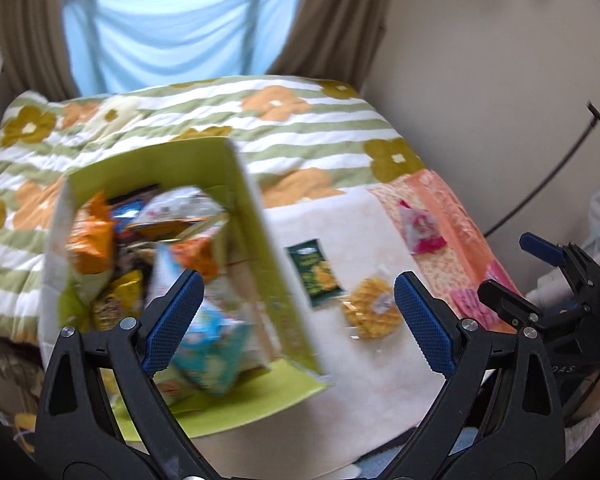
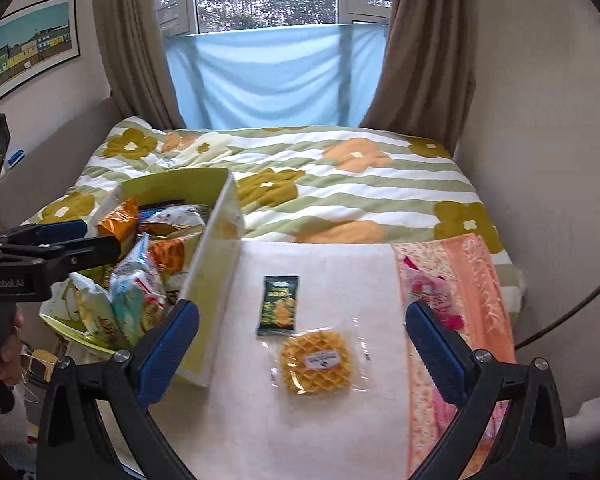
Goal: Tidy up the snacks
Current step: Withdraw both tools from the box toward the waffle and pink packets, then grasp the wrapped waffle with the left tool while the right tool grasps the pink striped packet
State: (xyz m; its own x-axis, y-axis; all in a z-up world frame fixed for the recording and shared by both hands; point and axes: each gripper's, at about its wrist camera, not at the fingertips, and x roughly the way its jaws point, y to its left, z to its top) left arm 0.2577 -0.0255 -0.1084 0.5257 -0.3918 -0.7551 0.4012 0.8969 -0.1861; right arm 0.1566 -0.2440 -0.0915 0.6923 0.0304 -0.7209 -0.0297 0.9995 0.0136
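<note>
Meanwhile, both handheld tools hang empty over a bed: the left gripper (image 1: 298, 320) stands spread wide, nothing between its blue pads, above the near edge of a green cardboard box (image 1: 260, 216) crammed with snack bags, and the right gripper (image 2: 302, 346), equally spread, frames a round wrapped waffle (image 2: 316, 362) lying between and just beyond its fingers. One dark green snack packet (image 2: 279, 305) lies touching the waffle's wrapper on the far side, both on a white cloth (image 2: 340, 264). One pink packet (image 2: 428, 292) rests apart on an orange floral towel (image 2: 480, 280), beside the right finger.
</note>
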